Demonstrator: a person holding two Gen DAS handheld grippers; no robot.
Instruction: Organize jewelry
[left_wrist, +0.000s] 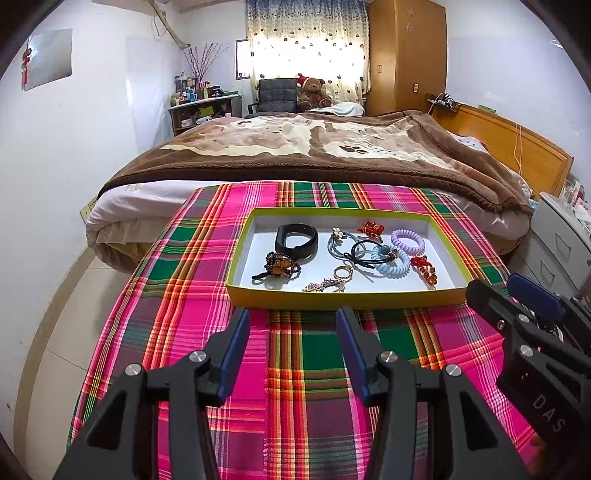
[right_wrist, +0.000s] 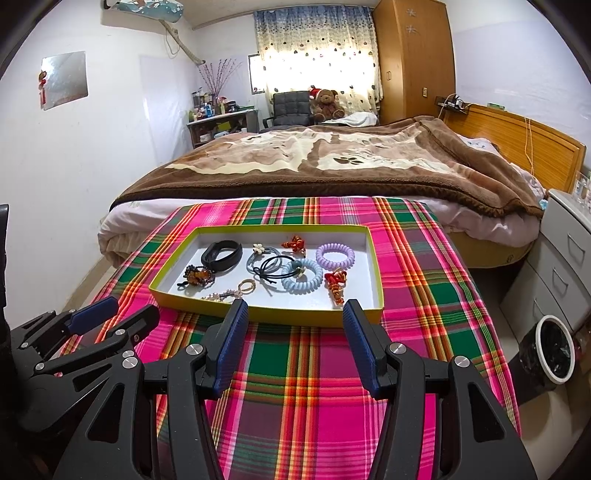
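Left claw (left_wrist: 291, 314) and right claw (right_wrist: 293, 308) gape wide, holding nothing, just short of the tray's (right_wrist: 258, 315) near rim; bare plaid tabletop (right_wrist: 306, 369) lies below them.

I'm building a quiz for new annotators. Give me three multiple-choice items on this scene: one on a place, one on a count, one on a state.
1. Where does the black wristband lie?
A in the yellow-rimmed cardboard tray
B on the plaid cloth
C on the bed

2. How many spiral coil hair ties?
A one
B two
C four

3. How are the left tongs?
A shut on a ring
B open, empty
C shut, empty

Answers: A, it sits in the tray's far left part; B, one lilac, one pale blue; B, fingers apart over the plaid cloth.
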